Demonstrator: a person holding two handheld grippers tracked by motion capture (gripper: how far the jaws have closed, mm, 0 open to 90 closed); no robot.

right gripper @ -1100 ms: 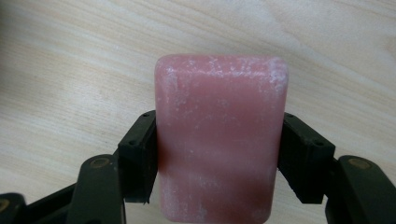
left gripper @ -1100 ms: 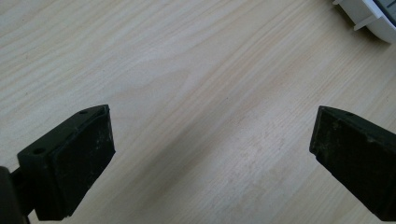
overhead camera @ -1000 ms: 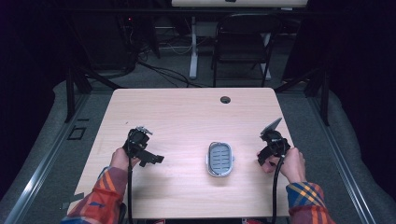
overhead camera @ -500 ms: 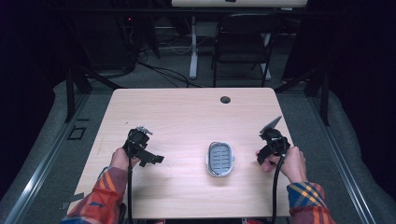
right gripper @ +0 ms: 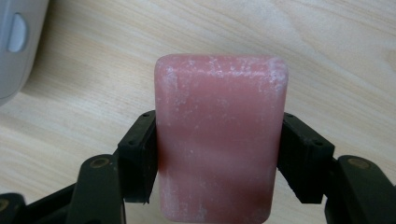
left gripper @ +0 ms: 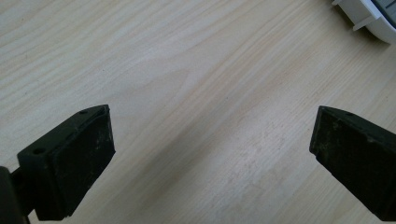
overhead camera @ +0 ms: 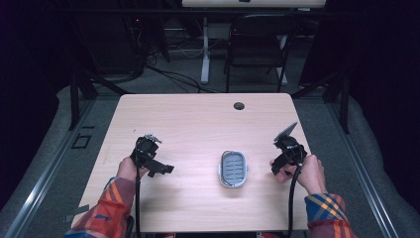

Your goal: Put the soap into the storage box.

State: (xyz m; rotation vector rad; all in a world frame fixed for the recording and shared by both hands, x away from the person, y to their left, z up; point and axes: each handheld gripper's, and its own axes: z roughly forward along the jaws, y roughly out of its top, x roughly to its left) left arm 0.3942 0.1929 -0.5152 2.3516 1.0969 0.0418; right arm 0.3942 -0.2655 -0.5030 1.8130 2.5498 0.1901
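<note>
A pink bar of soap [right gripper: 220,135] stands between the jaws of my right gripper [right gripper: 219,158], whose pads press on both its long sides. In the high view this right gripper [overhead camera: 283,161] is held just above the table near the right edge, right of a white oval soap dish [overhead camera: 233,169] with a grey slotted inset. The dish's edge [right gripper: 14,42] shows at the upper left of the right gripper view. My left gripper [left gripper: 212,154] stands open over bare wood with nothing between its fingers; it sits at the table's left [overhead camera: 157,166], and the dish's corner [left gripper: 369,16] lies ahead of it.
The light wooden table [overhead camera: 198,124] has a round cable hole [overhead camera: 239,105] near its far edge. A dark chair [overhead camera: 257,44] and a desk leg stand beyond the table on the grey floor.
</note>
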